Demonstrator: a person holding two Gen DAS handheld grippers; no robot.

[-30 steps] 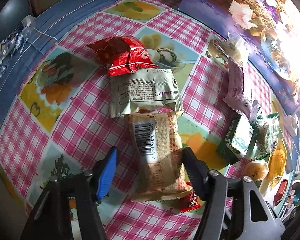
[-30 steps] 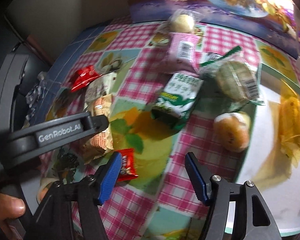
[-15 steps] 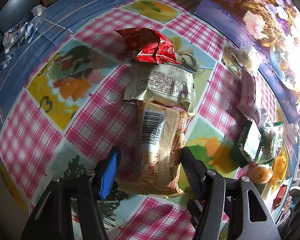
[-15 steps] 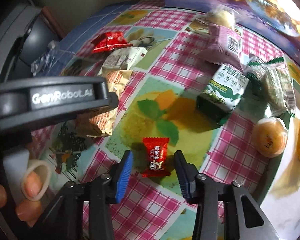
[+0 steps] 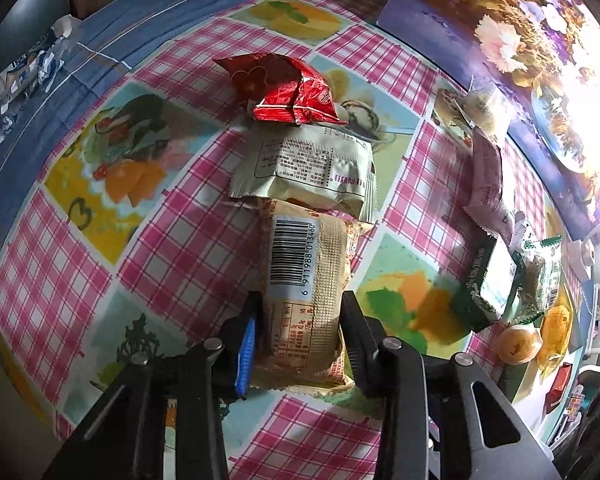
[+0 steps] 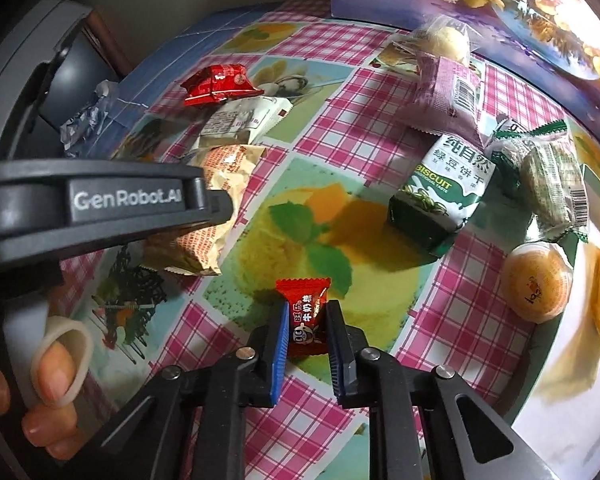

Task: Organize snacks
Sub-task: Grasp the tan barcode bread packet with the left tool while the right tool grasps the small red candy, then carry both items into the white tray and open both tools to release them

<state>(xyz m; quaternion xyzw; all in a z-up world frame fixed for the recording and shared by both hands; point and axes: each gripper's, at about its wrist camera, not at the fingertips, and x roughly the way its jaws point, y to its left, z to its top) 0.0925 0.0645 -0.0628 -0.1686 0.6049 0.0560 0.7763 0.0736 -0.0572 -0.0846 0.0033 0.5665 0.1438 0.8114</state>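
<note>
Right claw (image 6: 306, 334) around red candy (image 6: 306, 322)

Tan barcode-printed snack pack (image 5: 304, 292) lying flat, lengthwise between left jaws, pinched at its near end. Small red candy (image 6: 306, 314) flat on the worktop, squeezed between right jaws.

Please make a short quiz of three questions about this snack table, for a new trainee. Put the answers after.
1. True or false: the right gripper is shut on the small red candy.
2. What does the left gripper hold? A) the red packet B) the beige packet with a barcode C) the green biscuit pack
3. Fill in: in the left wrist view, the pale green packet lies between the red packet and the ______ packet.

Key: 1 true. 2 B; the jaws have just closed on its sides. 3 beige.
</note>
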